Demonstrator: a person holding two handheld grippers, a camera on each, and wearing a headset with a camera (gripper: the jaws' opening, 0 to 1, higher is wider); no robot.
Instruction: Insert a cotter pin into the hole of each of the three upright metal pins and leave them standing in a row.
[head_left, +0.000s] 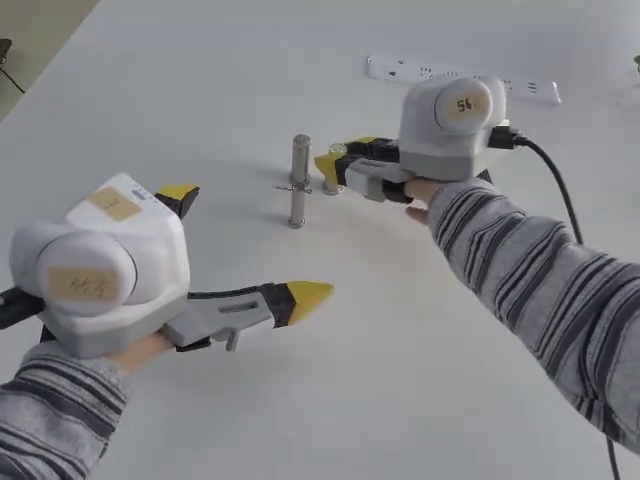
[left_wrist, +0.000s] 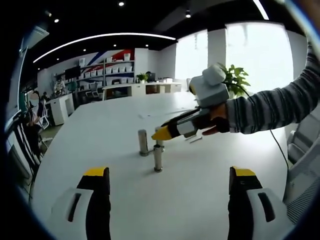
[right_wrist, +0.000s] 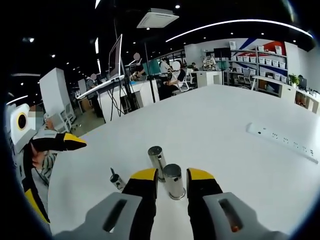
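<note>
The right gripper (right_wrist: 171, 174) closely flanks a metal pin (right_wrist: 173, 184) between its jaws, grip unclear; the left gripper (left_wrist: 169, 172) gapes wide.

Three upright metal pins (head_left: 300, 158), close together

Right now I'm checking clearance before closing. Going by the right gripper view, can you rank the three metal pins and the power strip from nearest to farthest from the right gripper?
From the right gripper:
1. Nearest metal pin, centre, between its jaws.
2. Second pin, just behind the first, slightly left.
3. Third pin, farther off to the left.
4. Power strip, far off on the right.
</note>
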